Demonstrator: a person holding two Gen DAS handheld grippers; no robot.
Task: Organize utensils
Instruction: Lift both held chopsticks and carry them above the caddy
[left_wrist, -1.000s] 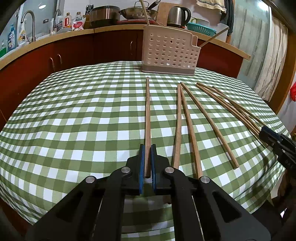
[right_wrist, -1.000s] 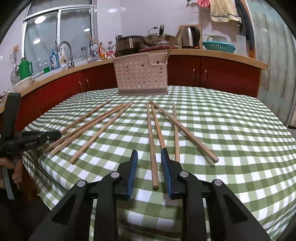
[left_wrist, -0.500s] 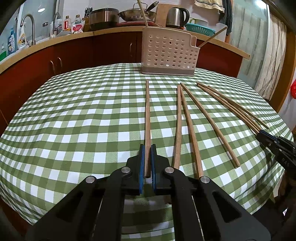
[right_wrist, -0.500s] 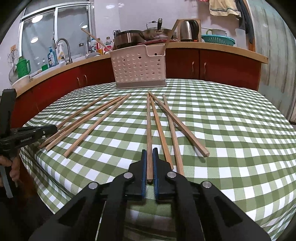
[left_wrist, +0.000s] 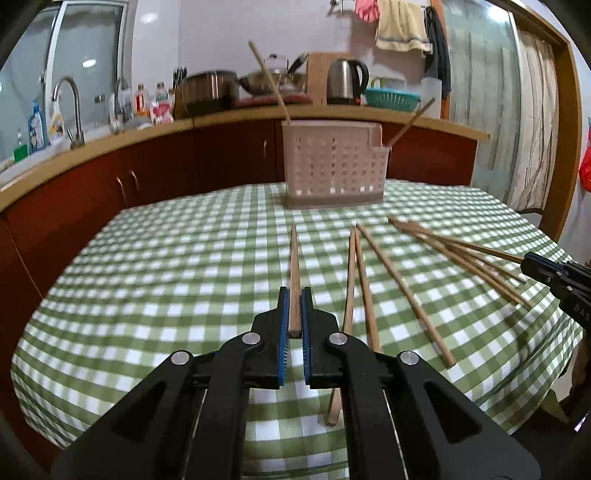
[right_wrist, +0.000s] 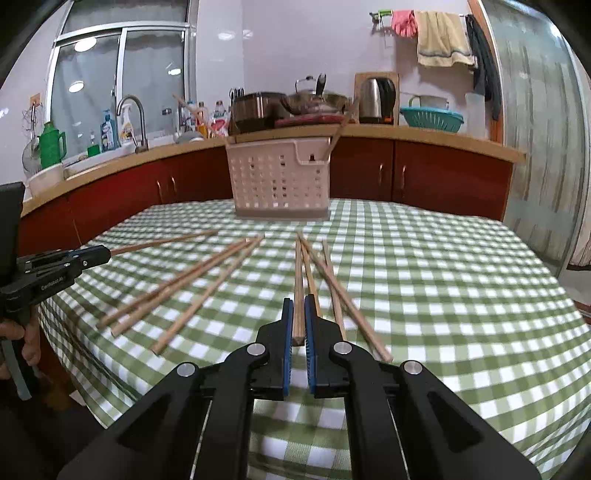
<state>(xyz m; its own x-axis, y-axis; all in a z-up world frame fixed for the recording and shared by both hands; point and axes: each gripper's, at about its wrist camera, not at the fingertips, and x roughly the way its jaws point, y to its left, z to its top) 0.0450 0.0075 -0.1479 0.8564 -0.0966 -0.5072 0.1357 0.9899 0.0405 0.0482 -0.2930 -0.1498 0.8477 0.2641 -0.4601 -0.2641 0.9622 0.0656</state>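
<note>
A green and white checked cloth (left_wrist: 166, 295) covers the tabletop. Brown chopsticks lie loose on it. The left gripper (left_wrist: 294, 314) has its fingers pinched on one chopstick (left_wrist: 294, 266). The right gripper (right_wrist: 299, 325) has its fingers pinched on another chopstick (right_wrist: 298, 280). A pale basket with holes (left_wrist: 332, 166) stands at the far side with two sticks poking out. Behind it run red cupboards (right_wrist: 424, 177), a sink tap (right_wrist: 129, 110) and a kettle (right_wrist: 375, 98).

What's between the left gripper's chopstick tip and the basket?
Only bare checked cloth, in the left wrist view. The left gripper is shut on a chopstick pointing at the basket. The loose chopsticks lie off to its right.
</note>
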